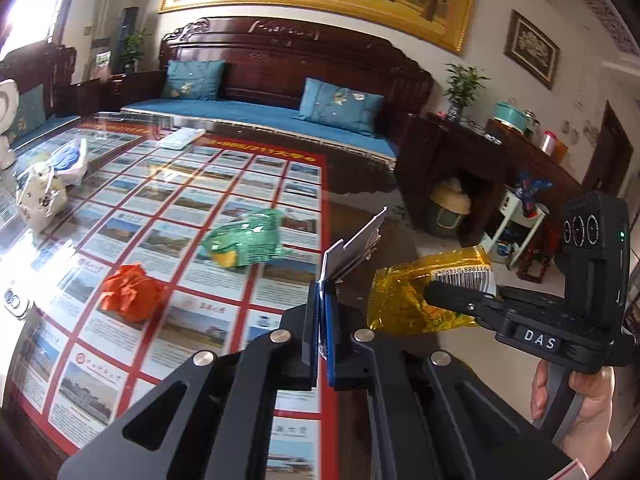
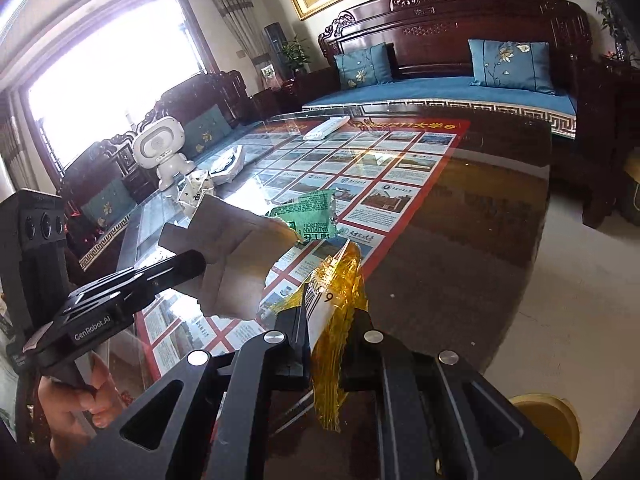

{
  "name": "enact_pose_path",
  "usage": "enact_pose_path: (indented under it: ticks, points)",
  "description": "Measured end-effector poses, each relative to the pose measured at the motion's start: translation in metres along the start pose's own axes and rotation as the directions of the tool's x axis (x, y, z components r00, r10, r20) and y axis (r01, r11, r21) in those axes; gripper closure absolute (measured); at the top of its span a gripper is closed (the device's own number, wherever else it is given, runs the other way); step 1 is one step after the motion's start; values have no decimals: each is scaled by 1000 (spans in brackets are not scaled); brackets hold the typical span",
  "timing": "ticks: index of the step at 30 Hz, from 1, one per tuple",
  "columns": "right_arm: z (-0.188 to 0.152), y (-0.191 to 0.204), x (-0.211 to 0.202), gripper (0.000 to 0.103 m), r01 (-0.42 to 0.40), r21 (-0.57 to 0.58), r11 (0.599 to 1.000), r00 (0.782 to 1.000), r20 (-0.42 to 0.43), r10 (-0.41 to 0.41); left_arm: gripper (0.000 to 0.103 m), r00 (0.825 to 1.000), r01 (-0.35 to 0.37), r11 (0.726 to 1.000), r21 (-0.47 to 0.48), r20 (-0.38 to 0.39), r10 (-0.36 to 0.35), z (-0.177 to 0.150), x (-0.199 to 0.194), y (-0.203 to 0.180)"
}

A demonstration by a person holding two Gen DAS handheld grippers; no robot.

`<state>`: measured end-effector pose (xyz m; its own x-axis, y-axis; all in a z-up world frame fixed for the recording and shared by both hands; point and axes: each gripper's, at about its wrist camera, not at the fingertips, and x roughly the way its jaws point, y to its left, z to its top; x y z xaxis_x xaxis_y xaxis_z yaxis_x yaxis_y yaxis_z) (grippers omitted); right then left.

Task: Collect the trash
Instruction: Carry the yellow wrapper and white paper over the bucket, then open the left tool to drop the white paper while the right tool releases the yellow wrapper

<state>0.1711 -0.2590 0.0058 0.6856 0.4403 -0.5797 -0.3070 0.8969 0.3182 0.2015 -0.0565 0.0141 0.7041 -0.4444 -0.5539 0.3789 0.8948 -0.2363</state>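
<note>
The left gripper (image 1: pixel 326 312) pinches a stiff grey card scrap (image 1: pixel 356 246). The right gripper (image 2: pixel 326 320) pinches a light, crinkly yellow plastic wrapper (image 2: pixel 336 280) above the glass table (image 2: pixel 460 216). Both look easy to hold by an edge.

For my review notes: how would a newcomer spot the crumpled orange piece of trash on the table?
Start at the glass-topped table with the red-bordered poster of photo tiles under the glass. On the poster's near part, left of the green wrapper, lies the crumpled orange paper. It is the only orange, balled-up piece; the other loose trash is green film.
</note>
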Motion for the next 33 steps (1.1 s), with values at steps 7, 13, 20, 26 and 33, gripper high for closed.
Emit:
enact_pose_path:
  ticks: [7, 13, 20, 26, 33]
  points:
    - [-34, -41, -77, 94, 102, 39, 994, 994, 32, -103, 100, 994, 103, 992, 74, -45, -100, -10, 9, -68]
    - [-74, -89, -126, 94, 206, 95, 974, 978, 11, -208, 100, 973, 201, 970, 138, -139, -182, -30, 39, -142]
    - [-123, -137, -153, 94, 267, 173, 948, 964, -45, -263, 100, 934, 289, 941, 178, -266, -237, -63, 81, -218]
    - [-143, -167, -160, 94, 273, 213, 938, 962, -70, -264, 100, 909, 308, 934, 182, -346, -232, -86, 117, -257]
    - [-155, -188, -160, 94, 262, 240, 935, 965, -82, -250, 100, 889, 292, 941, 169, -412, -202, -98, 149, -271]
